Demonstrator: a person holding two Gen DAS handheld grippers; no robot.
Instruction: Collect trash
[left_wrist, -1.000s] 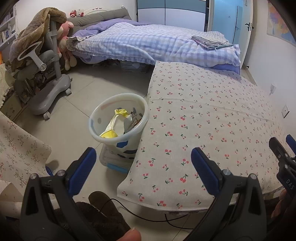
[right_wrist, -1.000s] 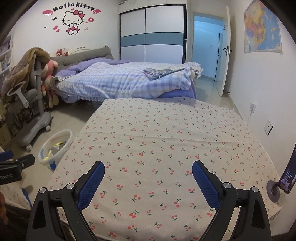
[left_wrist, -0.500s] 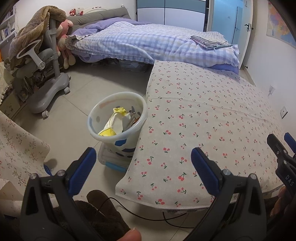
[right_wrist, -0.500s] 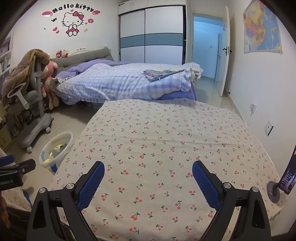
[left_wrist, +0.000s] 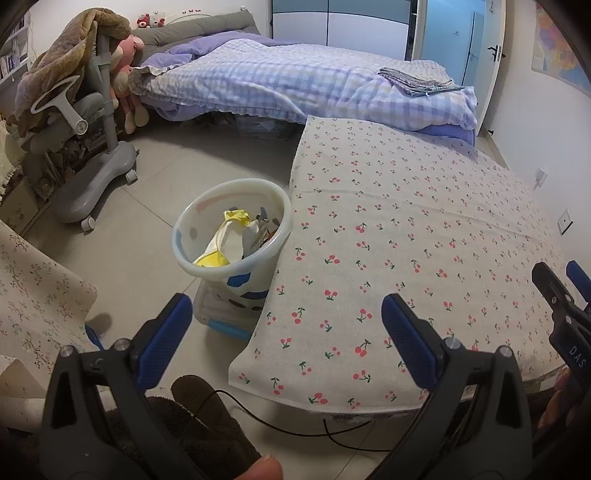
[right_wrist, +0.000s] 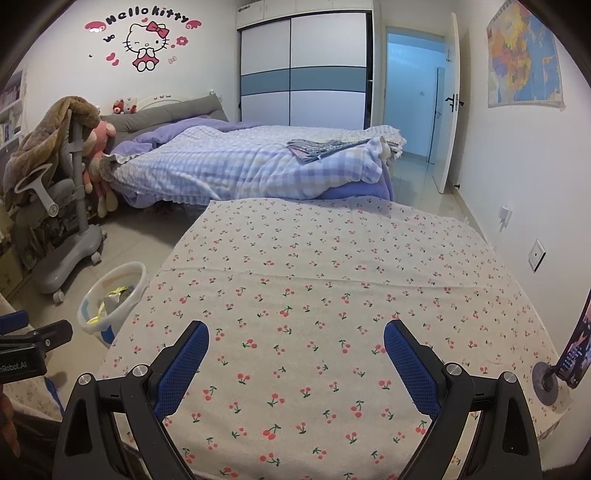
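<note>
The white bin (left_wrist: 232, 236) stands on the tiled floor (left_wrist: 147, 221), touching the left edge of the table covered by a cherry-print cloth (left_wrist: 406, 240). It sits on a pale box with a blue edge (left_wrist: 225, 317). Inside lie a yellow and white wrapper (left_wrist: 225, 243) and some darker packets behind it, too small to identify. From the right wrist view the bin (right_wrist: 114, 295) shows only its far rim and a glimpse of the wrapper; the table edge hides its near side.

The left gripper (left_wrist: 286, 325) hangs above the table's near left corner, jaws wide apart and empty, with the bin just ahead and to its left. The right gripper (right_wrist: 295, 354) hovers over the cloth, jaws also spread and empty, with the bin well off to its left.

Beyond are a grey chair (left_wrist: 92, 140) draped with a brown blanket and a checked bed (left_wrist: 295, 81).
</note>
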